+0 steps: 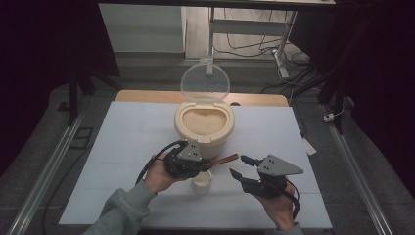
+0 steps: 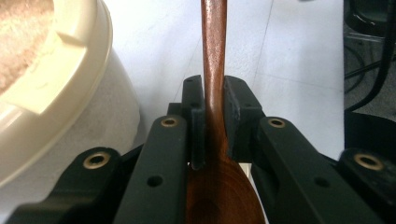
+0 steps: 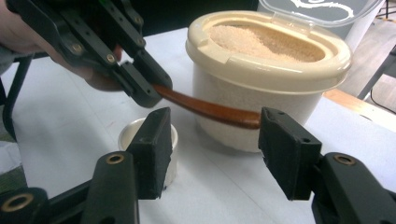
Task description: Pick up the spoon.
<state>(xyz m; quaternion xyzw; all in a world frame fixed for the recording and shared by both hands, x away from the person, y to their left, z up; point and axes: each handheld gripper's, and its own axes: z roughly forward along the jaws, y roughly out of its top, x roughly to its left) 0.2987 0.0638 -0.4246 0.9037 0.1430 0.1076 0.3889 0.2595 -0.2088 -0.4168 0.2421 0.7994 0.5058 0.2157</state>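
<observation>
- Standing near the middle of the white table top [image 1: 122, 147], a round cream plastic tub [image 1: 204, 139] is filled nearly to its rim with pale, sandy-looking grain [image 1: 204, 121]; whether it is rice or sugar I cannot tell.
- Its clear, round hinged lid [image 1: 205, 81] is tipped up and back behind the opening, so the grain lies uncovered.
- A small white cup [image 1: 201, 182] sits on the table just in front of the tub, between the two hands; its inside is too hidden to tell what it holds.
- A dark reddish-brown wooden spoon [image 3: 210, 111], smooth and glossy, is clamped in the left gripper [image 1: 208, 164] above the cup.
- In the left gripper view the black jaws press on the narrow neck of the spoon, where the handle widens into the bowl; the bowl lies back toward the gripper body and the slim handle runs forward past the jaw tips.
- In the right gripper view the spoon's handle passes in front of the tub's wall, low and slightly curved, with its rounded end pointing toward the right gripper [image 3: 212, 154].
- The right gripper's jaws stand apart with nothing pressed between them; the handle's end lies just beyond the gap, close by one pad, and the cup sits behind the other.
</observation>
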